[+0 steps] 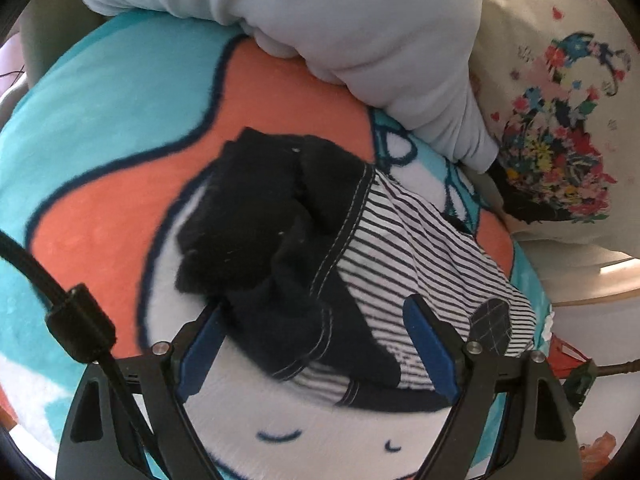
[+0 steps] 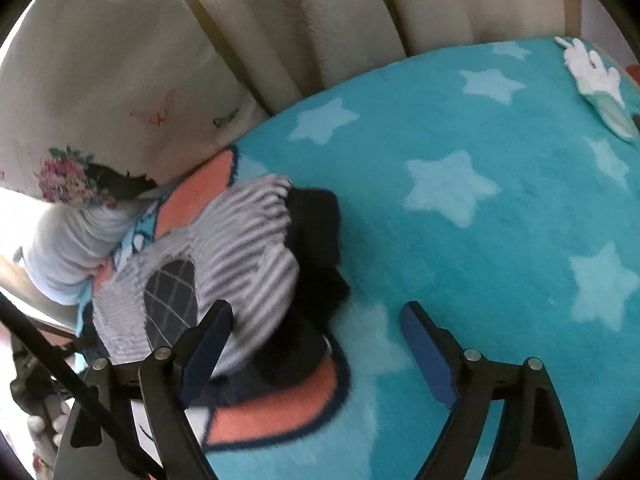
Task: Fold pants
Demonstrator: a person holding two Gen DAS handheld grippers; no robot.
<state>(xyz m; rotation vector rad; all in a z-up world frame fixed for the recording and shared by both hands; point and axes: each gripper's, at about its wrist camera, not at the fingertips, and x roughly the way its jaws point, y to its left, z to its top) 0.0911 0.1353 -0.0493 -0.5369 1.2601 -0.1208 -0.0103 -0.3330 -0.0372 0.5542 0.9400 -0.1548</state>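
The left gripper (image 1: 316, 344) stands spread wide, tilted downward, its blue pads either side of the crumpled pants (image 1: 320, 256) without pressing them. The right gripper (image 2: 316, 344) is likewise spread and grips nothing; the pants (image 2: 240, 280) lie just ahead of its left finger. The garment rests bunched on the turquoise blanket (image 2: 480, 200), a light blue garment (image 1: 340, 32) beyond.

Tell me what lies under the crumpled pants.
The pants lie on a teal blanket with white stars and an orange cartoon figure. The part of the print beneath them is covered.
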